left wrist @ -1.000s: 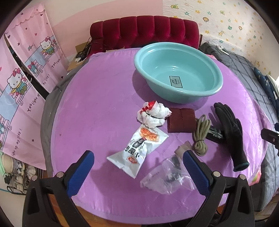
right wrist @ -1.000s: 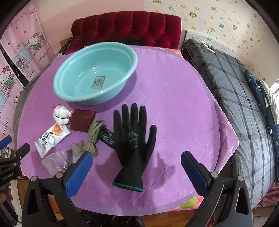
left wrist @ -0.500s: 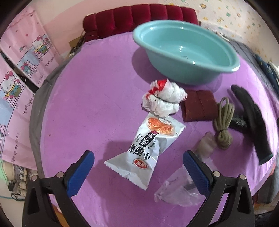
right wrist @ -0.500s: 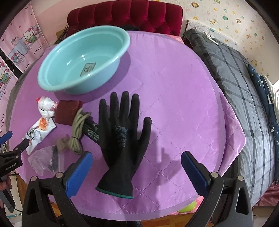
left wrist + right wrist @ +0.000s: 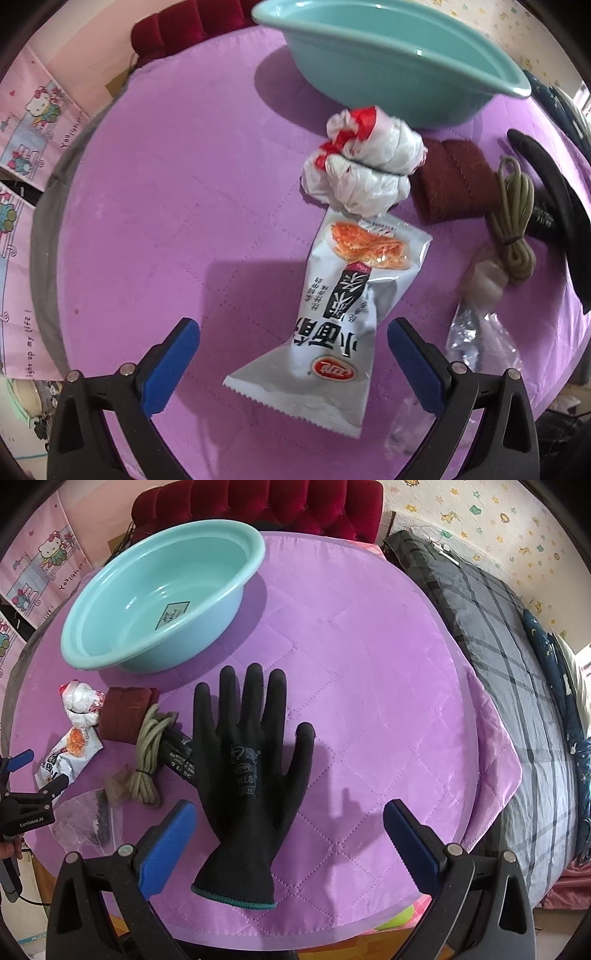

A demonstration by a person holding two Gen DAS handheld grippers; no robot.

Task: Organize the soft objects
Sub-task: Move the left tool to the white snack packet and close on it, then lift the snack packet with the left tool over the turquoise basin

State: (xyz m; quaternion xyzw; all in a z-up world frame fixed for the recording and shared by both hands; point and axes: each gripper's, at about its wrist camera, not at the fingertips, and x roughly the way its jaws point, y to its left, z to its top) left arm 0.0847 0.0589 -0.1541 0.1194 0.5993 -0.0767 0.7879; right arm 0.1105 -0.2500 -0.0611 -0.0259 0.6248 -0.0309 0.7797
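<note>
My left gripper (image 5: pixel 293 363) is open and low over the purple table, its blue pads on either side of the lower end of a white snack packet (image 5: pixel 332 310). Beyond the packet lie a knotted white and red plastic bag (image 5: pixel 365 173), a dark red cloth (image 5: pixel 450 184), a coiled olive cord (image 5: pixel 511 225) and a clear plastic bag (image 5: pixel 476 332). My right gripper (image 5: pixel 290 843) is open above the cuff of a black glove (image 5: pixel 251 768) that lies flat, palm up. The teal basin (image 5: pixel 162 605) stands empty at the back.
The round table has a quilted purple cover (image 5: pixel 369 664). A red padded headboard (image 5: pixel 258 506) stands behind it. A bed with a grey checked blanket (image 5: pixel 517 672) runs along the right. Pink cartoon curtains (image 5: pixel 26 122) hang at the left.
My left gripper has moved forward and down, so the snack packet now lies between its pads. My right gripper has moved a little closer to the black glove.
</note>
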